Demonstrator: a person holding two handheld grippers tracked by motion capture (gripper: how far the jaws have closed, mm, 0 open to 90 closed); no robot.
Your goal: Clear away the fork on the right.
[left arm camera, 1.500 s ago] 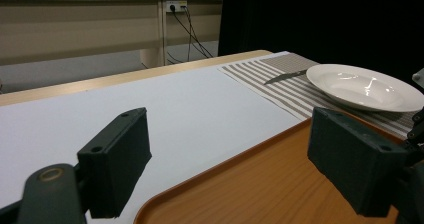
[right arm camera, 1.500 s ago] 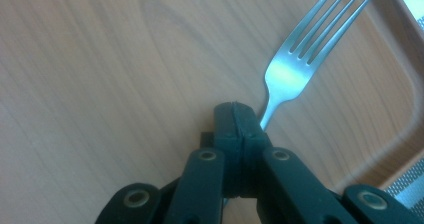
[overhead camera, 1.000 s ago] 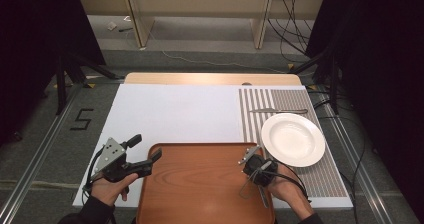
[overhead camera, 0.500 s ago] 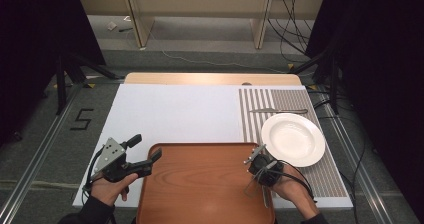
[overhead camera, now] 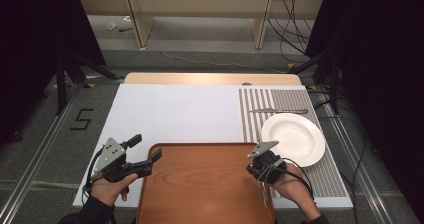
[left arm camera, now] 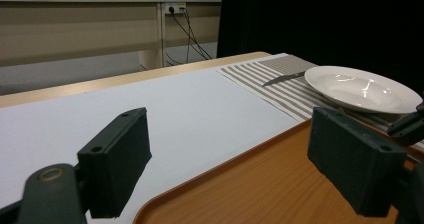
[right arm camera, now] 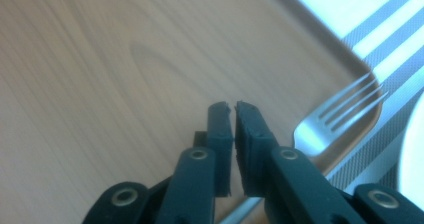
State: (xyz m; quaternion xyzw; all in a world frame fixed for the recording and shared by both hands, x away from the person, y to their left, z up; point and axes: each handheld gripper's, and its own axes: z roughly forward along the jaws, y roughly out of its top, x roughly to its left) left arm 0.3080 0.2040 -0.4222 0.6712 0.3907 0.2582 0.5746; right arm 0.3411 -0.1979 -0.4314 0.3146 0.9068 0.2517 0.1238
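— While the fork point(right arm camera: 334, 115) is pinched by its handle in the right gripper point(right arm camera: 235, 109), where are its tines seen?
— Over the rim of the wooden tray point(overhead camera: 200, 184), at its right corner, beside the striped placemat point(overhead camera: 280, 101); the jaws are pressed together.
— And the white plate point(overhead camera: 293, 138)?
— Set on the placemat just beyond that gripper, with a knife point(overhead camera: 278, 111) laid behind it.
— How is the left gripper point(overhead camera: 145, 151) held?
— At the tray's left edge, jaws spread wide with nothing between them; the white table cover point(left arm camera: 150, 94) is seen past them.
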